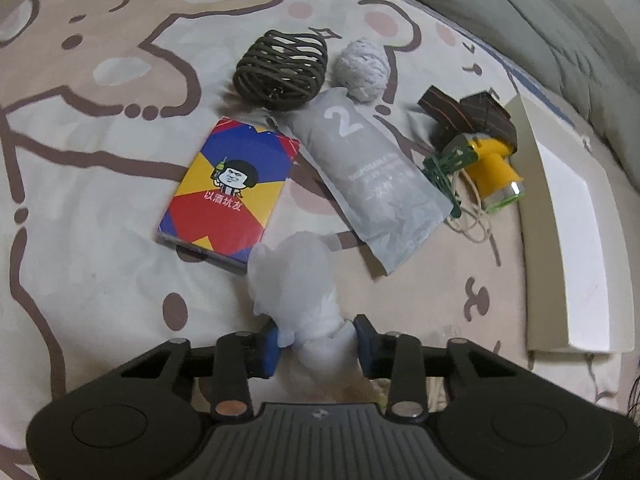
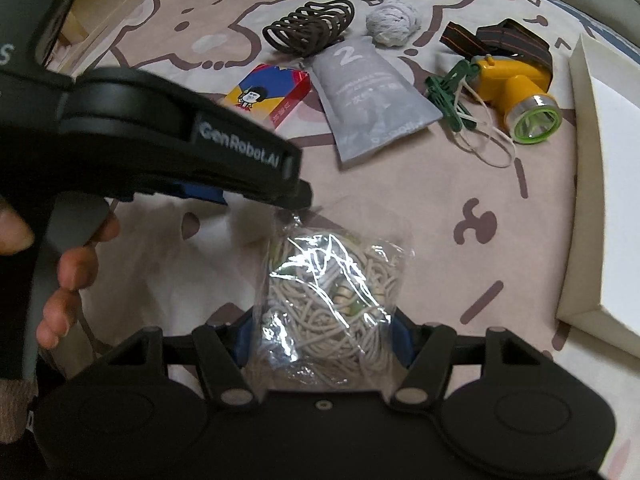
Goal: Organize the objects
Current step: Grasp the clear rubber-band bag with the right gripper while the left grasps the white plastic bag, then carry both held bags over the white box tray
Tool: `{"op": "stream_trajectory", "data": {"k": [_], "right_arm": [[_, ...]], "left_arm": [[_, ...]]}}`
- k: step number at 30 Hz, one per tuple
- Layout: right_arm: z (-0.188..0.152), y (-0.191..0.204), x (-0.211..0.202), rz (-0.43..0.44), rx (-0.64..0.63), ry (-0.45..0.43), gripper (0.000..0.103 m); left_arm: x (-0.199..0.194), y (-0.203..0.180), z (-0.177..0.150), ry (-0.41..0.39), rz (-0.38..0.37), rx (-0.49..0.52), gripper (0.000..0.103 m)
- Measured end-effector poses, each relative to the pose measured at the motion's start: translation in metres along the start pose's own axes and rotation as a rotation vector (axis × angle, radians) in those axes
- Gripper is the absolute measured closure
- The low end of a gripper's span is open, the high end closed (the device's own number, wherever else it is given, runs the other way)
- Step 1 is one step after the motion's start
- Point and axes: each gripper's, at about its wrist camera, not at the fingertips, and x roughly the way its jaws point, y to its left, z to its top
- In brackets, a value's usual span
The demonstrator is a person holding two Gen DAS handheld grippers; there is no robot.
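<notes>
Left gripper (image 1: 316, 346): closed narrow on a scrunched white bag (image 1: 298, 276), pinched at its neck, hanging over the bed (image 1: 80, 200).
Right gripper (image 2: 320, 332): held at middle width around a clear bag (image 2: 332, 300), whose sides are pressed by the blue pads.
Clear bag contents: a tangle of pale cord is seen inside, with something small and greenish among it; its twisted top reaches just under the left gripper's tip.
White bag contents: cannot be told; the film is cloudy.
Step in hand: judged to be the bagging of the cord bundle. The white bag's mouth should be spread before the clear bag is lowered in, and the pinch kept firm so thin film is not let slip.
Box (image 1: 568, 220): open at the bed's right edge, nothing seen inside.
Loose things: card pack (image 1: 230, 192), grey pouch (image 1: 372, 176), wire ball (image 1: 280, 70), yarn ball (image 1: 362, 68), headlamp (image 1: 492, 164) and green clips (image 1: 448, 168) are left clustered near the box.
</notes>
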Motion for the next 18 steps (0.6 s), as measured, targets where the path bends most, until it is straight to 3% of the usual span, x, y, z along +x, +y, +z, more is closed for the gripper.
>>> {"op": "stream_trajectory", "data": {"k": [7,13,18], "right_arm": [[-0.002,-0.013,-0.014,-0.025,0.037,-0.041,0.038],[-0.005,-0.030,-0.039,-0.089,0.089,-0.166,0.039],[-0.002,-0.040,-0.061,-0.149,0.104,-0.291,0.039]], "left_arm": [[-0.024,-0.002,0.006,-0.084,-0.041,0.000,0.069],[-0.051,-0.011,0.009,-0.183,-0.080,0.029,0.069],[-0.071,-0.022,0.007,-0.284,-0.051,0.126,0.069]]}}
